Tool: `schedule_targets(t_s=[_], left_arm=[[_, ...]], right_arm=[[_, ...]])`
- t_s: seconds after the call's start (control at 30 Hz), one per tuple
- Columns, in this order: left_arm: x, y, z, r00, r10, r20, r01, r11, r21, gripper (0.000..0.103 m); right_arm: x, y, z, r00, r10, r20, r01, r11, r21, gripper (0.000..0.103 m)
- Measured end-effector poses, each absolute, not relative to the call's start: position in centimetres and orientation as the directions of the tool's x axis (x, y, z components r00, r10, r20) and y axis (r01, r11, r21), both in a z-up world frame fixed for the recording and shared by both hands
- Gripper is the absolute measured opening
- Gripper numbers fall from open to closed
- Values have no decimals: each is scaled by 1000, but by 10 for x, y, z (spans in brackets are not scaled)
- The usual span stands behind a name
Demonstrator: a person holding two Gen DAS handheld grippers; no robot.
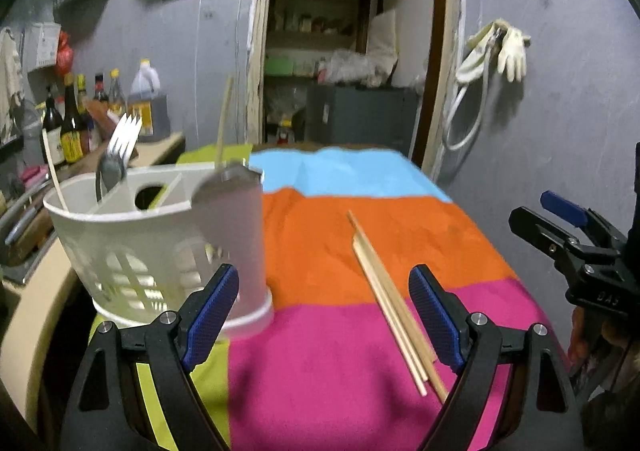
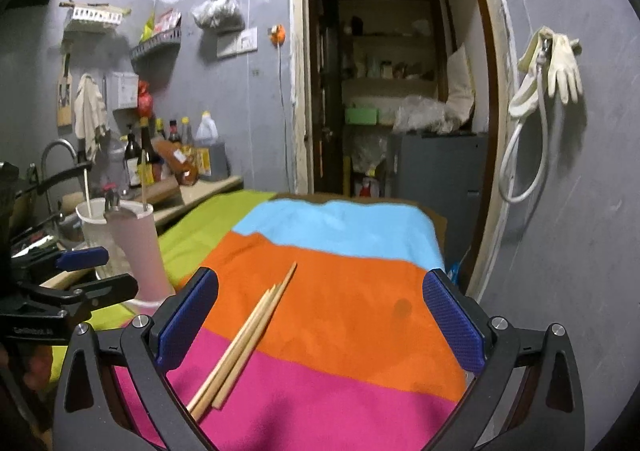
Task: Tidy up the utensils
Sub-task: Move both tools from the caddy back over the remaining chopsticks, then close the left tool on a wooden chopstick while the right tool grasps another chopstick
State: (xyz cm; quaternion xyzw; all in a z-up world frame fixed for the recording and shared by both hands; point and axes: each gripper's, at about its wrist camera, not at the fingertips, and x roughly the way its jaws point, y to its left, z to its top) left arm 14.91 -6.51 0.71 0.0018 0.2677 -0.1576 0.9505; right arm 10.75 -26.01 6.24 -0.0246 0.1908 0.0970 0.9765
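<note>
1. Looking at what's left to sort: a small bundle of wooden chopsticks lies loose on the striped cloth covering the counter. In the right wrist view they sit just inside the left-hand jaw, tips pointing away toward the orange stripe, near ends almost under the camera.

2. Right gripper has its jaws spread wide with nothing between the pads. Left gripper is the same, wide apart and empty. In the left wrist view the chopsticks run just inside its right-hand jaw.

3. White utensil holder stands up and left of the left jaws, just past the left-hand finger. A fork and a spoon already stand in it, plus a couple of chopsticks. It's blurry, so I can't tell which compartment is which.

4. My guess is the step in hand is picking up the loose chopsticks, and either gripper looks well placed.

5. To do it well:
   - shift sideways so the bundle sits centered between the jaws, not hugging one finger
   - turn so the pads close across the sticks
   - grab near the middle so they don't tip
   - go low enough to catch all of them; the soft cloth may let one roll away

6. After that, drop them in tip-down beside the other chopsticks.
</note>
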Motion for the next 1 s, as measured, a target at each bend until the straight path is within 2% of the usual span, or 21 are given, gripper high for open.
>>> schedule_targets(t_s=[0.4, 0.63, 0.83, 1.0], left_arm=[[171, -62, -27, 717, -226, -659, 222, 971, -92, 83], [182, -57, -40, 664, -200, -720, 187, 977, -99, 83], [185, -51, -43, 644, -194, -740, 169, 979, -109, 83], [186, -46, -43, 637, -195, -746, 157, 980, -121, 83]], right_arm=[[136, -255, 32, 814, 182, -552, -209, 978, 16, 102], [152, -246, 15, 742, 187, -643, -241, 971, 5, 82], [167, -236, -3, 667, 179, -723, -265, 964, -6, 64], [170, -230, -8, 632, 199, -749, -296, 955, 4, 63]])
